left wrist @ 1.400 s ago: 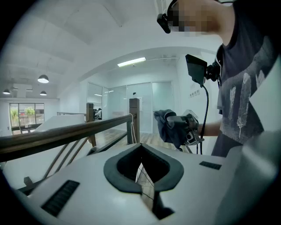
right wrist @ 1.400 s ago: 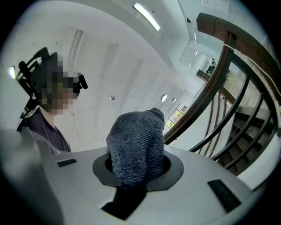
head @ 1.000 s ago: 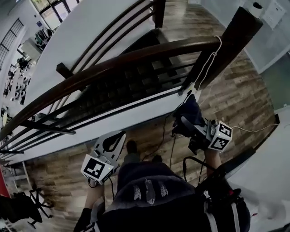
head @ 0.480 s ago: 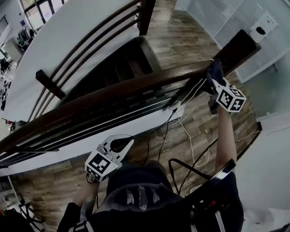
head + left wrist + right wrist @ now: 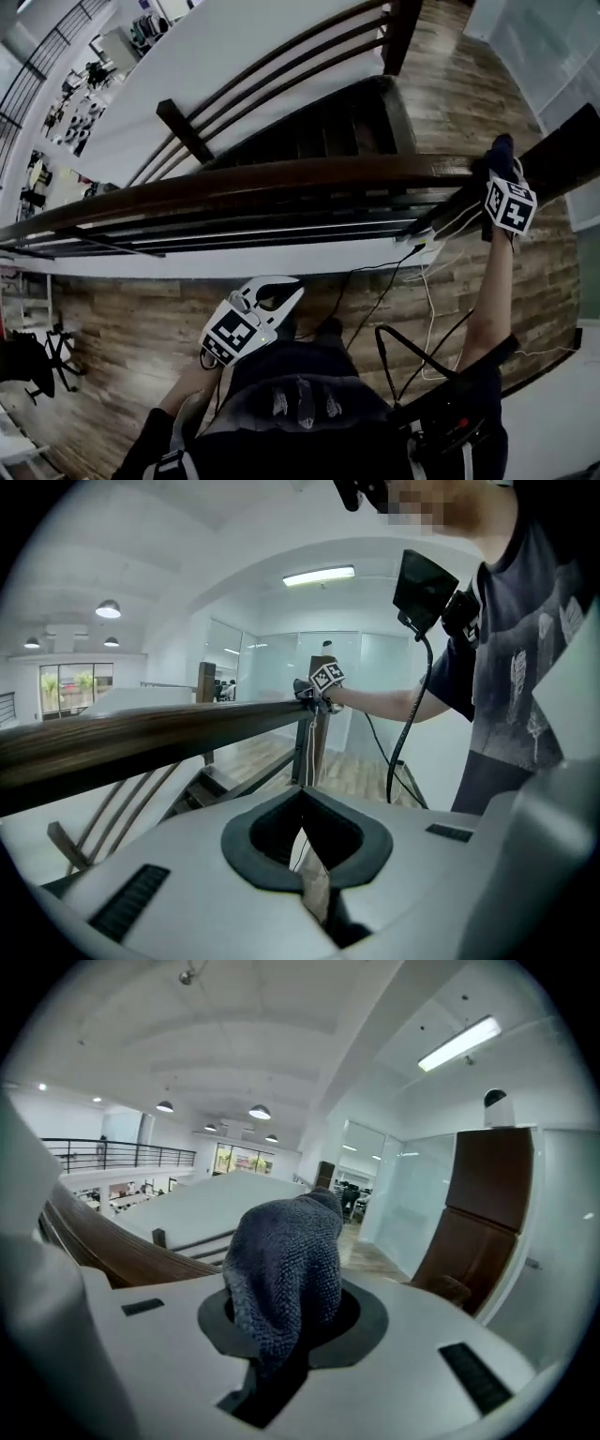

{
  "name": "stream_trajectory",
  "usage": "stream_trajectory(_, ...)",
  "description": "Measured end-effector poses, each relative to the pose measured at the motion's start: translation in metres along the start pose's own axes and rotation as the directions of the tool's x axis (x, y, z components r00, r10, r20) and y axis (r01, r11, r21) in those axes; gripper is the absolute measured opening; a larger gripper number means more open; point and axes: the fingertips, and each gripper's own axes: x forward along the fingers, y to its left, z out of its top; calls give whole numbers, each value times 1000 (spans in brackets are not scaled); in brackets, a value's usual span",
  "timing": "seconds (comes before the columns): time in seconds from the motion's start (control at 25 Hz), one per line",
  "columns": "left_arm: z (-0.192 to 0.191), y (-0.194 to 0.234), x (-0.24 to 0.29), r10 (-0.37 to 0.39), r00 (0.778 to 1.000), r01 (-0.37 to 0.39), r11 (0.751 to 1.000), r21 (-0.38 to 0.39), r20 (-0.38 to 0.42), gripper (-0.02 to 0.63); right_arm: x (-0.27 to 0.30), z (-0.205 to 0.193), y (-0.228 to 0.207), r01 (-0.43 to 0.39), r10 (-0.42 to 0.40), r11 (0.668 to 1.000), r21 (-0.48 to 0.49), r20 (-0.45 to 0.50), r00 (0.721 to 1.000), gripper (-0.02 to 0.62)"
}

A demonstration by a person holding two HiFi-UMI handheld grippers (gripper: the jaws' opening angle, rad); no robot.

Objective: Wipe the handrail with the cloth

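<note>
The dark brown wooden handrail [image 5: 281, 178] runs across the head view from left to right and ends at a dark newel post [image 5: 562, 159]. My right gripper [image 5: 501, 167] is at that right end, shut on a dark blue-grey knitted cloth [image 5: 500, 148] that rests against the rail. In the right gripper view the cloth [image 5: 286, 1260] bulges out of the right gripper [image 5: 279, 1327], with the handrail [image 5: 98, 1241] to its left. My left gripper [image 5: 284, 293] hangs low by my body, below the rail, shut and empty. The left gripper [image 5: 302, 797] looks along the handrail [image 5: 141, 738].
Beyond the rail a stairwell [image 5: 309, 131] drops away, with lower bars [image 5: 234, 234] beneath the rail. A white cord [image 5: 427, 258] and black cables [image 5: 375, 300] hang near my right arm. The wooden floor [image 5: 122, 337] lies underfoot. A glass wall [image 5: 412, 1194] stands by the post.
My right gripper has lifted the cloth from waist height up onto the right end of the handrail by the post. The left gripper has stayed low by my body.
</note>
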Motion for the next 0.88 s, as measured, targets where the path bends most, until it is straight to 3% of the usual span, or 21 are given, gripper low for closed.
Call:
stream_trajectory(0.2,16,-12,-34,41,999,-41,999,11,-6,6,-30,38,84,-140,141,989,-42,21,990,66)
stream_trajectory(0.4,-16,-2,-53,61,998,-60,998,29,-16,6,-37,46,193,-255,260,959,-122,27,965,66)
stream_trajectory(0.64,-60,31,-131,47,999,-47,999,-5,23,6,-48,52,273,-254,254,963,-88,-8,967,66)
stream_trajectory(0.76,-101,60,-178,19,1000,-18,999,45,-10,6,-55,44,311,-207,206,978,-34,-31,978,66)
stream_trajectory(0.88,-119,92,-238,42,999,-42,998,48,-6,6,-61,62,353,-183,181,983,-32,-54,982,66)
